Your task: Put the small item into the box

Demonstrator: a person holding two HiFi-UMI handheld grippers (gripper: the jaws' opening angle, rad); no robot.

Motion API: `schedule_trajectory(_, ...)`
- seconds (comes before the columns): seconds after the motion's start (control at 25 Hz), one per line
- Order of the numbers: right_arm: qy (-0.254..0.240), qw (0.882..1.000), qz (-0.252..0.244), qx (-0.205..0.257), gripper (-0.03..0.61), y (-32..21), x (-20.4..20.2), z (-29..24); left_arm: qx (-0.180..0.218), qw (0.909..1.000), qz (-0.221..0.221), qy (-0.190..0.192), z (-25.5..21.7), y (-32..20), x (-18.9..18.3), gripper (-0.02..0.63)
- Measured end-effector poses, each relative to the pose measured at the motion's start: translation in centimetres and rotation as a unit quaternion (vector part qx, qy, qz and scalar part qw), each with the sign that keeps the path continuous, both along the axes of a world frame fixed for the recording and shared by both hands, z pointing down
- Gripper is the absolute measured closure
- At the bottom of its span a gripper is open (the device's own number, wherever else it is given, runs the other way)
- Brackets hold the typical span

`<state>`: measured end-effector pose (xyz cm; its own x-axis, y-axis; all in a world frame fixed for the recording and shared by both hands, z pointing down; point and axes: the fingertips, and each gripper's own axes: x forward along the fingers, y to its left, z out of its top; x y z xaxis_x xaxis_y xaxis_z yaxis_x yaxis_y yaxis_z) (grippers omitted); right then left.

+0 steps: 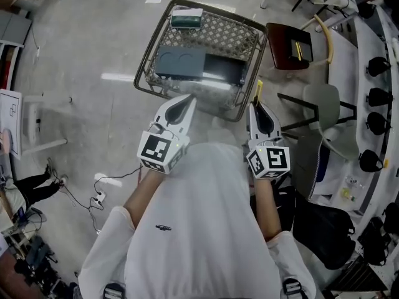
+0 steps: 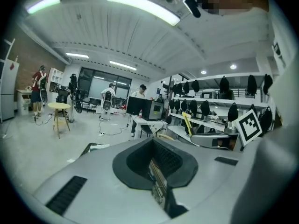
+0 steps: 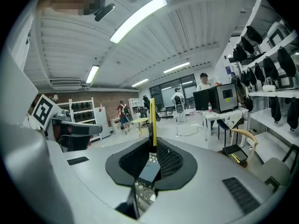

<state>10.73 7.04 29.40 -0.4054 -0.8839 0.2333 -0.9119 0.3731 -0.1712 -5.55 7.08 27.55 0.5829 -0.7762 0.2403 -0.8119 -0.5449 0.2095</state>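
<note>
The thin yellow strip (image 3: 151, 120) pinched in the right claw (image 3: 152, 146) sits edge-on in the right gripper view, so no idea what it really is. In the head view only its tip pokes out, upper middle. The label on the small green-and-white box (image 1: 186, 19) in the wire mesh basket (image 1: 249, 39) is too tiny to read. The person in dark trousers (image 1: 28, 189) is chopped off by the left edge.

Basket (image 1: 224, 35) open above, chair (image 1: 324, 104) right
</note>
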Motion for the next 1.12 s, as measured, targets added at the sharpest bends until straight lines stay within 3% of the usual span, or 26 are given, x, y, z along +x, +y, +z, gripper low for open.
schedule_trajectory(0.32, -0.007, 1.0, -0.02, 0.004, 0.54, -7.0, 3.3, 1.1, 0.002, 0.999, -0.043, -0.015, 0.0, -5.5, 2.6, 0.614)
schedule_trajectory(0.64, -0.003, 0.997, -0.071, -0.016, 0.54, -11.9, 3.6, 3.3, -0.002, 0.9966, -0.076, -0.033, 0.6, -9.6, 3.7, 0.613)
schedule_trajectory(1.12, 0.011, 0.994, -0.094, -0.052, 0.54, -14.4, 2.2, 6.3, -0.048, 0.9967, -0.062, -0.023, 4.3, -12.9, 5.1, 0.613)
